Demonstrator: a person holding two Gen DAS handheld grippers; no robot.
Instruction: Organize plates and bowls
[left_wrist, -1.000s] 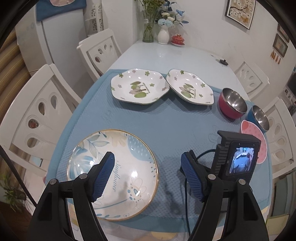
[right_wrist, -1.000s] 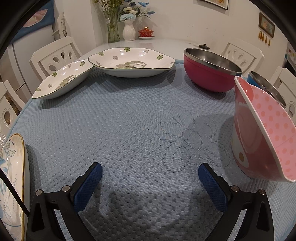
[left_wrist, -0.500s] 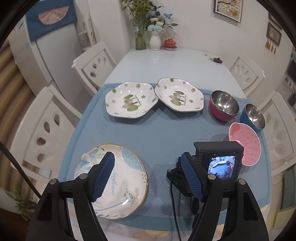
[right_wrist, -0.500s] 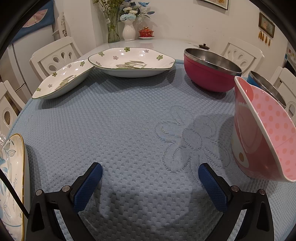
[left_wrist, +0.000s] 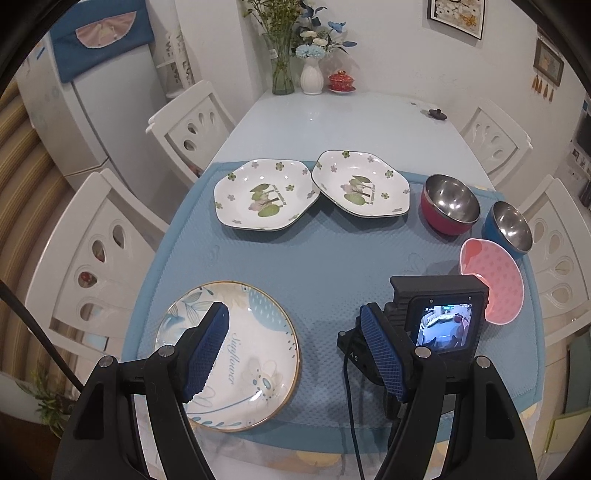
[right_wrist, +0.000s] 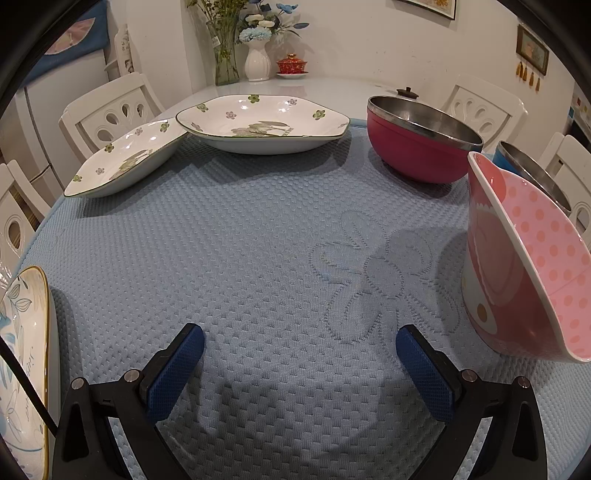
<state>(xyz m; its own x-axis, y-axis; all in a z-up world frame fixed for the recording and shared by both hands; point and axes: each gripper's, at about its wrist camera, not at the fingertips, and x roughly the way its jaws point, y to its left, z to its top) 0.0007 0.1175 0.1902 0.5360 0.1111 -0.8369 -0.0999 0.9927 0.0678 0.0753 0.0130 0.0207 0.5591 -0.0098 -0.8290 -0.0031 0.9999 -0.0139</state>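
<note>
Right wrist view: the right gripper (right_wrist: 300, 363) stood open and empty over bare mat (right_wrist: 240, 258). Left gripper (left_wrist: 295, 350) hung open, empty. Beyond the mat's middle sat two plates (right_wrist: 262, 123), the red bowl (right_wrist: 417, 147); the pink bowl (right_wrist: 524, 258) leaned at its right edge.

The left wrist view looks steeply down from well above the near edge of the blue mat (left_wrist: 325, 266), taking in the whole table (left_wrist: 347, 122) out to the vase (left_wrist: 310, 75) at its far edge; the right wrist view sits low and close over the mat (right_wrist: 258, 240) near its right edge, facing the same far edge; both share the two floral plates (left_wrist: 264, 194) (right_wrist: 264, 123), the red bowl (left_wrist: 448, 205) (right_wrist: 417, 147) and the pink bowl (left_wrist: 493, 280) (right_wrist: 524, 258); the right gripper's camera back (left_wrist: 441, 314) shows in the left view.
</note>
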